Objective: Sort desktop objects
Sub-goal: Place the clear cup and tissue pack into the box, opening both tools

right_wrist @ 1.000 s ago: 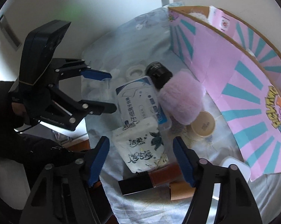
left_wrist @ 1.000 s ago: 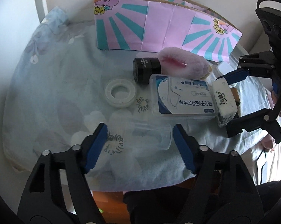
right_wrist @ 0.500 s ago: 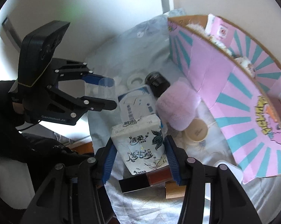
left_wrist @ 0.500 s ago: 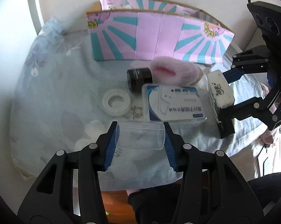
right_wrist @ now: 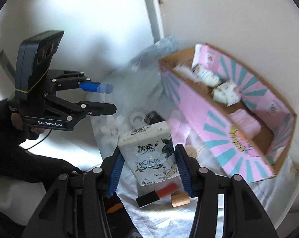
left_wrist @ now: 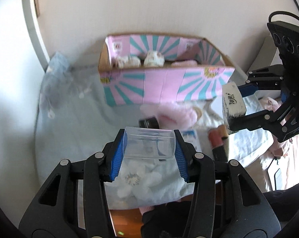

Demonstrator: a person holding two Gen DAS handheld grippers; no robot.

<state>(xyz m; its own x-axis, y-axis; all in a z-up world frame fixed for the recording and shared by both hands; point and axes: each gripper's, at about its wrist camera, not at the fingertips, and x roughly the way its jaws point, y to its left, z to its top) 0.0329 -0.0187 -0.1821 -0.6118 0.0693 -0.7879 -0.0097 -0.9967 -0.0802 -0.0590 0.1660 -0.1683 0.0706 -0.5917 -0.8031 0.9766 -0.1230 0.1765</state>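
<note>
Two items are held clear of the counter: a clear cup [left_wrist: 149, 143] pinched by the left tool [left_wrist: 149, 154], a tissue pack [right_wrist: 149, 152] pinched by the right tool [right_wrist: 148, 170]. Next, both probably need carrying over the pink box [right_wrist: 214, 123] and releasing.

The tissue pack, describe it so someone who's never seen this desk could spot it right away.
Start at the pink and teal cardboard box at the back of the cloth-covered desk. In front of it, the right gripper holds up the tissue pack, clamped between blue pads. It is the only soft white packet with black ink-style fish and Chinese lettering.
</note>
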